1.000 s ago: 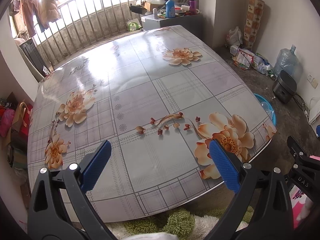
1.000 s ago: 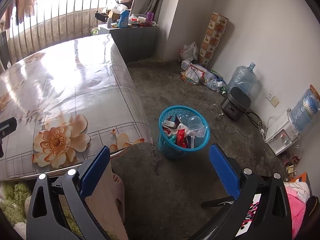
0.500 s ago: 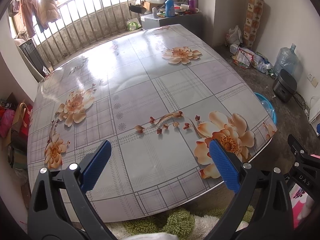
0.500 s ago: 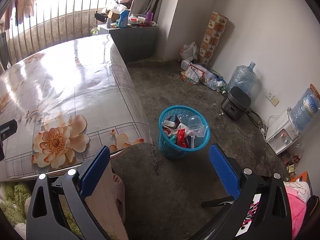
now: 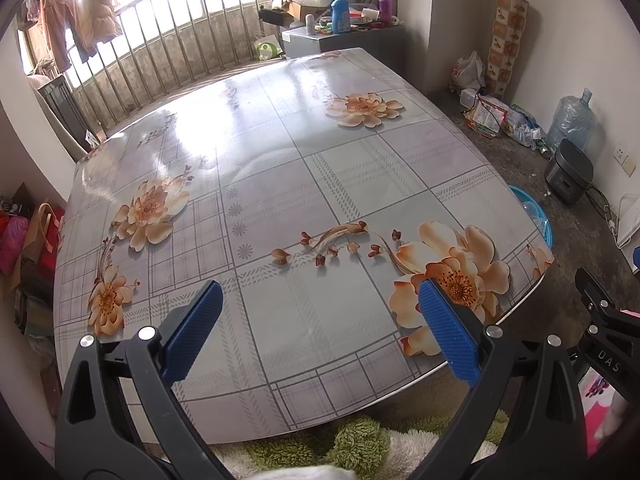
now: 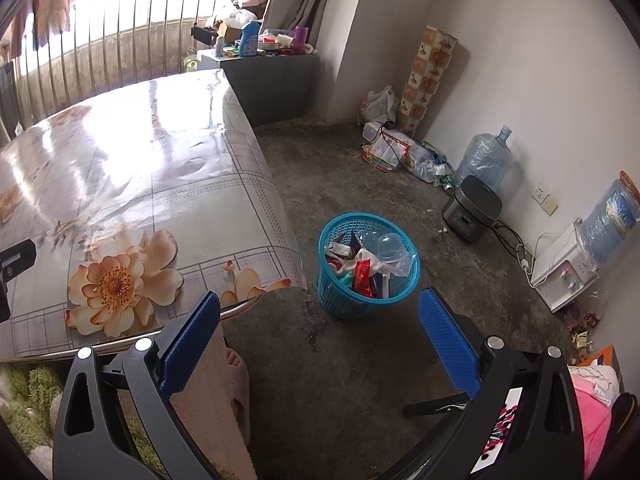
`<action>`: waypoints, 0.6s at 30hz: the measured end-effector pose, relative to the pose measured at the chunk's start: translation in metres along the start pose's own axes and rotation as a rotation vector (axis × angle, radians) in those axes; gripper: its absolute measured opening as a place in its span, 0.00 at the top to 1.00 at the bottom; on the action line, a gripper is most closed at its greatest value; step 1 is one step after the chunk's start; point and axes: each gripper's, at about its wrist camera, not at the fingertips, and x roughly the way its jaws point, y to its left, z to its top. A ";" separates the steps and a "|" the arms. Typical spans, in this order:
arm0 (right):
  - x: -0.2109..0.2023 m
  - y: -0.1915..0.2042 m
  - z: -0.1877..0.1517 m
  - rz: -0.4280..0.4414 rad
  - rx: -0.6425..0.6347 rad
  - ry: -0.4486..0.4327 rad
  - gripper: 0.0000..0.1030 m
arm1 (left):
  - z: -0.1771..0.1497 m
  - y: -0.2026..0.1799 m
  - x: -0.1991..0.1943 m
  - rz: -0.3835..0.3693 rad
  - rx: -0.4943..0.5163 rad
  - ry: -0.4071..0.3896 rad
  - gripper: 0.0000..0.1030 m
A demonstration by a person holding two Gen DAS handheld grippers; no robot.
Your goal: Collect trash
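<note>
nothing has moved; both the left gripper (image 5: 320, 326) and right gripper (image 6: 320, 338) hang spread, empty. blue basket (image 6: 344, 304) right of the table (image 6: 168, 168) holds mixed trash (image 6: 366, 264).

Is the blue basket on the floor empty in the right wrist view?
No, the blue basket holds wrappers and a clear plastic cup above its rim.

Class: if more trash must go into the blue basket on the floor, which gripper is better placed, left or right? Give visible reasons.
Right. The right gripper faces the blue basket directly, jaws open and empty. The left gripper looks over the table.
</note>
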 end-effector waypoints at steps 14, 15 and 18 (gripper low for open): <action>0.000 0.000 -0.001 -0.001 0.001 0.000 0.06 | 0.000 0.000 0.000 0.000 0.000 0.000 0.09; 0.000 0.000 -0.001 0.000 0.001 0.000 0.06 | -0.001 0.000 0.000 -0.001 0.001 0.000 0.09; 0.000 0.000 -0.001 -0.001 0.002 0.000 0.06 | -0.001 0.000 0.000 0.000 -0.001 0.000 0.09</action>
